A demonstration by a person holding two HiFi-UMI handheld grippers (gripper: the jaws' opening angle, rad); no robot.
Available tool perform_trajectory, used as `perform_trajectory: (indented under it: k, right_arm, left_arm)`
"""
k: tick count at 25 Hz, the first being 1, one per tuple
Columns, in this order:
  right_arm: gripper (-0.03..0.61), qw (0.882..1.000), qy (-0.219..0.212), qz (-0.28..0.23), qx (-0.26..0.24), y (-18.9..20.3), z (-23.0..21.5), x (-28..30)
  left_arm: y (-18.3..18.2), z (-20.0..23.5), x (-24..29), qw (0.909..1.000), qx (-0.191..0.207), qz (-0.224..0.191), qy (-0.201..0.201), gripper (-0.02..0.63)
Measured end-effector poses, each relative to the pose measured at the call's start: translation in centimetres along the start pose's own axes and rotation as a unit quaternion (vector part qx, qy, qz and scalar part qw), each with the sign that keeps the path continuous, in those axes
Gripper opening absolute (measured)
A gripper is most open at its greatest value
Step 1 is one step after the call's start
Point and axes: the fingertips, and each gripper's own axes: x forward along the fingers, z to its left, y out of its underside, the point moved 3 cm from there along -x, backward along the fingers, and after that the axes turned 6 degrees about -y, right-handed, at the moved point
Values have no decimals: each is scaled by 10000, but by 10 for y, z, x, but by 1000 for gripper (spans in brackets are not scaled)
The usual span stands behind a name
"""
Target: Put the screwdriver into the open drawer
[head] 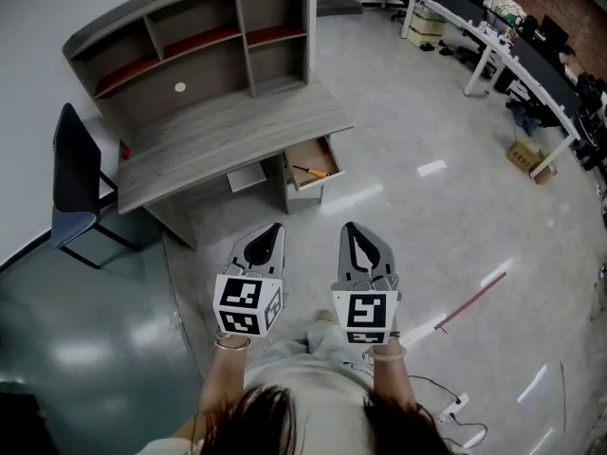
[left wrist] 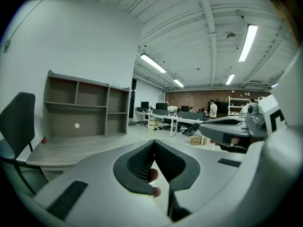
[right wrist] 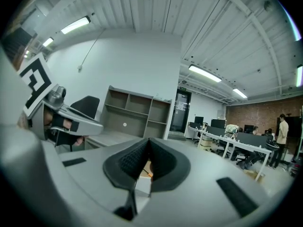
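A screwdriver (head: 311,171) with an orange handle lies inside the open drawer (head: 329,157) at the right end of the grey desk (head: 228,131). Both grippers are held side by side over the floor, well short of the desk. My left gripper (head: 275,227) is shut with nothing between its jaws; in the left gripper view its tips (left wrist: 154,143) meet. My right gripper (head: 351,227) is likewise shut and empty, its tips (right wrist: 148,141) pressed together. Through the slit under the right jaws a bit of orange (right wrist: 148,174) shows.
A shelf unit (head: 190,36) stands on the desk's back. A black chair (head: 76,178) sits at its left. A thin red rod (head: 471,301) and a cable with a power strip (head: 455,408) lie on the floor at right. Office desks (head: 512,45) line the far right.
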Motion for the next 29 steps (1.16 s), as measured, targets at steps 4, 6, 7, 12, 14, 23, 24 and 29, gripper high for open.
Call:
perform_trajectory:
  k: [4, 6, 7, 12, 14, 23, 24, 29]
  right_arm:
    - [26, 10000, 6, 42, 2, -1, 15, -16]
    - [26, 10000, 26, 36, -12, -3, 21, -25]
    - [26, 10000, 40, 29, -9, -4, 23, -30]
    - [26, 9999, 105, -11, 24, -6, 33, -48]
    - [26, 9999, 108, -35, 51, -7, 37, -54]
    - [26, 9998, 149, -64, 153, -8, 46, -67]
    - [26, 9997, 158, -65, 171, -8, 46, -69]
    - [26, 9995, 149, -50, 272, -7, 46, -74]
  left_arm:
    - [3, -2, -18, 10000, -35, -57, 61, 15]
    - [3, -5, -27, 9999, -44, -83, 101, 15]
    - [4, -7, -32, 9999, -45, -94, 121, 15]
    - [6, -12, -52, 9997, -34, -141, 195, 15]
    - [7, -13, -59, 9996, -35, -157, 210, 15]
    - [8, -14, -76, 9993, -48, -253, 289, 15]
    - [8, -14, -76, 9992, -60, -258, 301, 15]
    - [10, -17, -76, 9990, -127, -261, 348, 15]
